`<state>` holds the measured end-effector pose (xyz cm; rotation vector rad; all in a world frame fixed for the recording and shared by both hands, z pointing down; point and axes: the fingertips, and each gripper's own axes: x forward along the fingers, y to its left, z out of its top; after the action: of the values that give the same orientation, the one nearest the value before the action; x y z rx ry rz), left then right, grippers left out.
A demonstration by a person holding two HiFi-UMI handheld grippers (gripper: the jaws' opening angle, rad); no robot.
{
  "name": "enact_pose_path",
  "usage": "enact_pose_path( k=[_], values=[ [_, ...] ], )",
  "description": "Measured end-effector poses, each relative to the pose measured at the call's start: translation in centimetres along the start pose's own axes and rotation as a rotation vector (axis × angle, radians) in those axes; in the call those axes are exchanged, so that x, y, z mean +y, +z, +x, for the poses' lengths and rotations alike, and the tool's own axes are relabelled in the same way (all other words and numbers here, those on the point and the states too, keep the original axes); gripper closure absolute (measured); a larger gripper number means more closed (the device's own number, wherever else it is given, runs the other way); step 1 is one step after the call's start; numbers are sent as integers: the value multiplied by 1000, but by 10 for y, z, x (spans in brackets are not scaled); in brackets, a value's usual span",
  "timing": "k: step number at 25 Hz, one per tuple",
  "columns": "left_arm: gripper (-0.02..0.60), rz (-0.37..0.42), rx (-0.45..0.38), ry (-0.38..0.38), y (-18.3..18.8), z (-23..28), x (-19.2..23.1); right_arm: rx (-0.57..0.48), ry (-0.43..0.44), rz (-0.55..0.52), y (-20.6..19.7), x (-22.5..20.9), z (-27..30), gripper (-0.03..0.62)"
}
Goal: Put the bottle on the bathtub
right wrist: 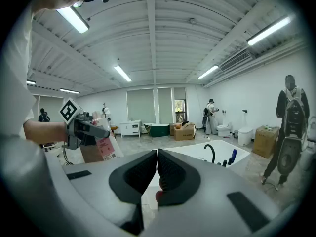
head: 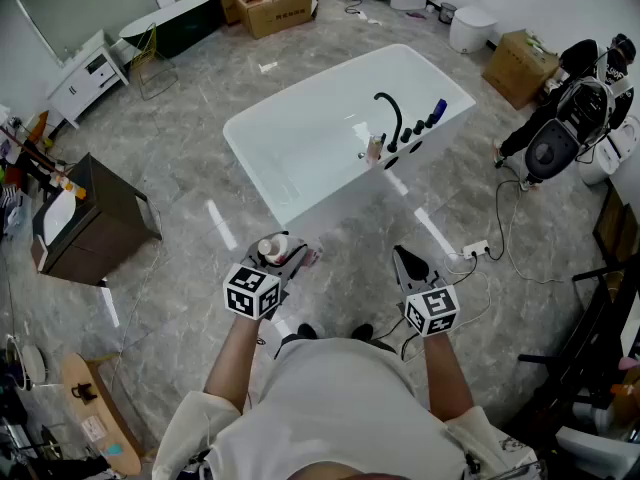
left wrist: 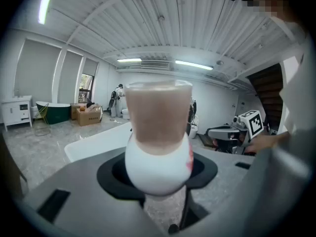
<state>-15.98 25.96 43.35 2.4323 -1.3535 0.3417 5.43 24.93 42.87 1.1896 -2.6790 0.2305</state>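
My left gripper is shut on a white bottle with a pinkish cap, held upright in front of the person. In the left gripper view the bottle fills the middle, clamped low between the jaws. The white bathtub stands ahead on the floor, with a black faucet on its right rim. My right gripper is beside the left one, shut with nothing in it; its jaws meet edge to edge. The bathtub shows beyond them.
A blue bottle and a small pink one stand by the faucet. A power strip with cables lies on the floor to the right. A person with a backpack stands at right. A dark cabinet stands at left.
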Motion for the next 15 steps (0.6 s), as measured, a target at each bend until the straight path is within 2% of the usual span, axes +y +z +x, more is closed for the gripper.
enact_pose_path(
  k=[10,15],
  values=[
    [367,1,1,13,0,-1,-14,-17,32,-17,5,4,-11,565],
    [367,-4,0,10,-4,1,-28,-28,21,9,1,-3,-20,563]
  ],
)
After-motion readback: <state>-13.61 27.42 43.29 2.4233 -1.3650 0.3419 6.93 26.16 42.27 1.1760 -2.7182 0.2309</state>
